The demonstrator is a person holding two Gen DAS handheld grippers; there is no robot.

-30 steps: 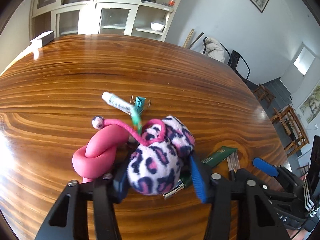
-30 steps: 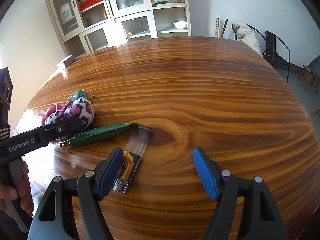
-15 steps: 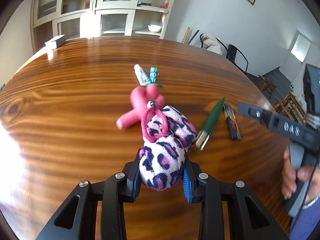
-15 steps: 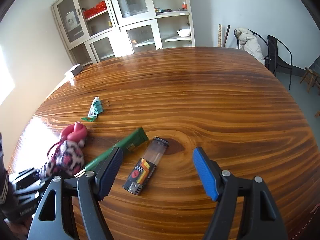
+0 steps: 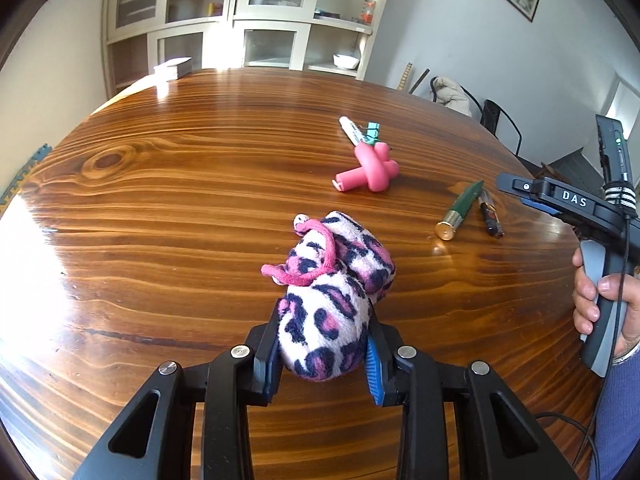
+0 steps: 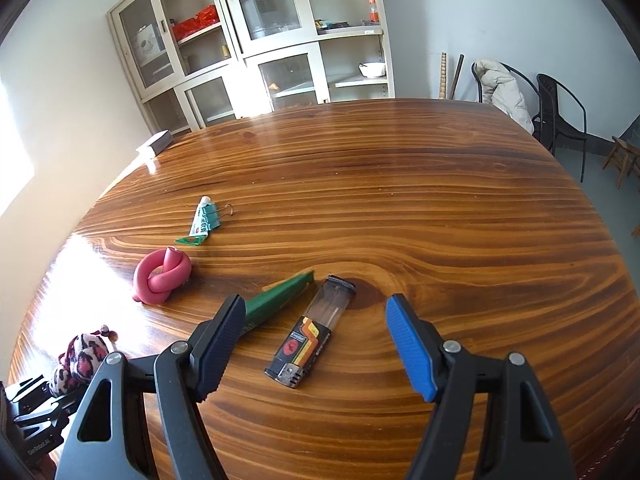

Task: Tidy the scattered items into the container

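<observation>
The left gripper [image 5: 325, 354] is clenched on one fluffy pouch of white plush with pink and navy leopard spots and a pink drawstring [image 5: 332, 280], which it grasps at the near end, just above the glossy wooden table [image 5: 180, 208]. The right gripper [image 6: 314, 344] is released, its blue-padded jaws wide apart with nothing pressed between them; its body reads "DAS" in white in the left wrist view, and a hand [image 5: 600, 300] grips its grey handle. The left tool's side carries small white lettering in the right wrist view, too blurred to read surely.

Taking the dark knot in the table's grain [image 6: 366, 288] as landmark: one clear-bodied lighter with a black, orange and red label [image 6: 310, 344] lies just nearer than the knot, its clear end touching it; the label's writing is too small to read. One dark green tapered tube with a brass-coloured cap [image 6: 276, 300] lies just left of the knot. One pink foam rod tied in a knot [image 6: 162, 276] sits farther left. Beyond it, one white and green tube with unreadable print [image 6: 202, 222] touches one teal binder clip [image 6: 214, 216]. One pale flat box [image 6: 154, 144] rests at the far left edge.
</observation>
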